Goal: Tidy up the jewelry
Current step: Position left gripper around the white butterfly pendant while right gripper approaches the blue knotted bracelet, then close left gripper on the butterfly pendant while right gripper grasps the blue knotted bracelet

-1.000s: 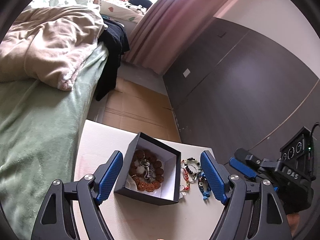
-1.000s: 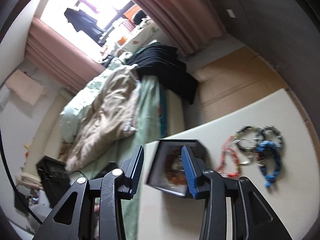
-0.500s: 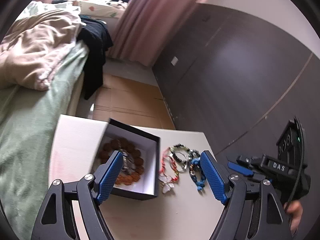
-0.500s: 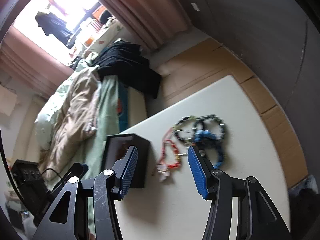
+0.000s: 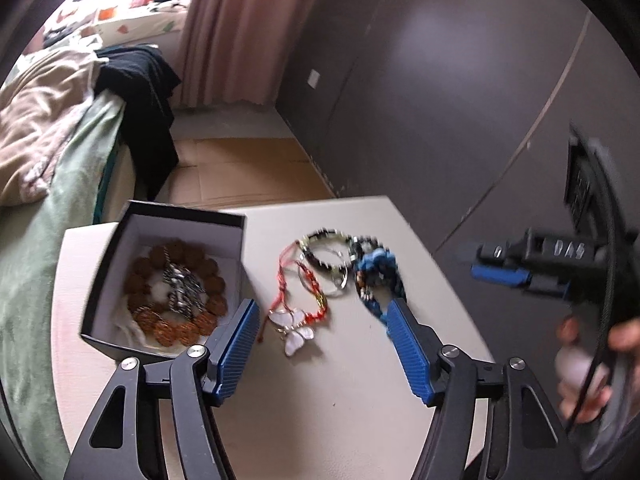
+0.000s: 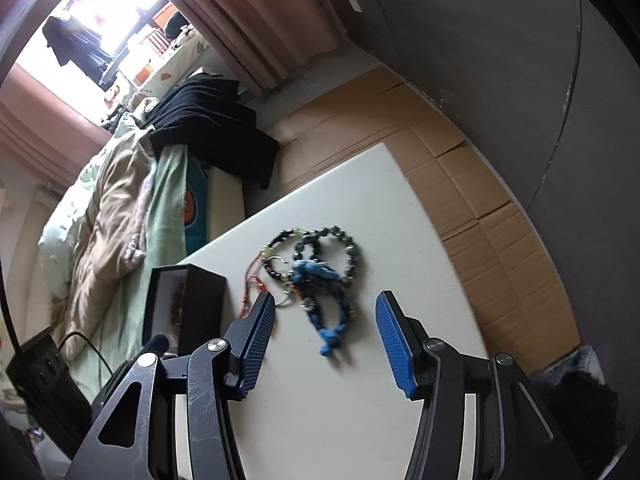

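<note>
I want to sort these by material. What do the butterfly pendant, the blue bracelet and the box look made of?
Butterfly pendant: glossy white wings, likely shell or enamel, on red cord. Blue bracelet: matte knotted cord, apparently woven. Box: black outside, white lining; probably rigid card.

Bare bench (image 5: pixel 340 400) lies open near the viewer. An open box (image 5: pixel 168 276) blocks the left side; tangled bracelets (image 6: pixel 316 276) crowd the middle, just beside it.
</note>
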`<state>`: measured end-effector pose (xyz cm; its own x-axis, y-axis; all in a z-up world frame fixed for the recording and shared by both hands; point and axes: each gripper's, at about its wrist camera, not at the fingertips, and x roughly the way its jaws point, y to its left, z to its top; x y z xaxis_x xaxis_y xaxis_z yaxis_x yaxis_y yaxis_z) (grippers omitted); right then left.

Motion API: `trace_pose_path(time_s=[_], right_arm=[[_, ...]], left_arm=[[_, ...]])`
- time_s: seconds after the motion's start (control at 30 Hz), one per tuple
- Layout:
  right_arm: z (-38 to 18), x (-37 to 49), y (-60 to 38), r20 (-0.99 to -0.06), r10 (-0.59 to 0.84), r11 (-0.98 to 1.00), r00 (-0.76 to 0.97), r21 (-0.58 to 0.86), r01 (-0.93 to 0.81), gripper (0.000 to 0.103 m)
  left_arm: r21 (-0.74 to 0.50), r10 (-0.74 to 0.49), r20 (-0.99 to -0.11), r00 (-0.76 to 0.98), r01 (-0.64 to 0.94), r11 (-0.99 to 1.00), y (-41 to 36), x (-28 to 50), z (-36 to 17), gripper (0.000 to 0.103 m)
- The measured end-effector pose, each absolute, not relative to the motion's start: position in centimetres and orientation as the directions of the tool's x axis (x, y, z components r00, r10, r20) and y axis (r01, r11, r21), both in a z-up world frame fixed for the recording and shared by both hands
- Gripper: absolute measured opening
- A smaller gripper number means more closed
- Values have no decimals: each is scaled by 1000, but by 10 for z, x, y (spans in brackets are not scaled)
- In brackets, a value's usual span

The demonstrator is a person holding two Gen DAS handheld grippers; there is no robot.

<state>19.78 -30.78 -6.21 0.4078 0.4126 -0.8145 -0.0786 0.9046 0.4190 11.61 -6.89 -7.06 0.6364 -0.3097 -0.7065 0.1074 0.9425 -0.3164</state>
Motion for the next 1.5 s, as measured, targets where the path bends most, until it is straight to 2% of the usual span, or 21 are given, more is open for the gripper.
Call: trace_pose_path(time_s=[0.23, 0.47, 0.6, 0.73, 1.07, 1.1, 1.17, 1.2, 1.23, 1.33, 1.5], right_arm=[[-63, 200, -318, -815, 413, 904, 406, 421, -73, 53], [-63, 201, -322, -816, 409, 905, 408, 422, -64, 53], [-64, 202, -325, -815, 411, 902, 409, 429, -52, 53], [-66, 202, -325, -818, 411, 902, 403, 430, -48, 53], [-74, 206, -310, -838, 394, 915, 378, 397, -72, 53], [-77, 207, -307, -844, 387, 918, 372, 388, -75, 53], [-81, 208, -303, -851, 381, 922, 362, 379, -79, 53], [-83, 209, -300, -854, 379, 923, 357, 376, -83, 53], [-85, 209, -298, -856, 378, 924, 353, 372, -86, 53], [-90, 211, -292, -864, 371, 927, 341, 363, -92, 53], [-92, 212, -287, -869, 363, 931, 337, 353, -93, 53]], left_arm=[[-276, -297, -755, 584, 128, 953, -92, 121, -94, 63], [-247, -235, -808, 540, 52, 968, -91, 129, -118, 63], [-184, -158, -817, 555, 9, 983, -86, 131, -122, 63], [-241, -196, -806, 558, -8, 971, -79, 134, -125, 63], [-126, -115, -809, 576, 20, 992, -107, 139, -137, 62], [-129, -116, -807, 579, 18, 992, -105, 139, -137, 59], [-121, -105, -806, 582, 12, 993, -101, 138, -136, 45], [-120, -102, -808, 580, 8, 993, -98, 138, -136, 33], [-142, -119, -809, 575, 5, 990, -93, 138, -136, 29], [-214, -174, -806, 565, -5, 977, -82, 140, -134, 29], [-244, -203, -796, 571, 4, 970, -75, 136, -125, 28]])
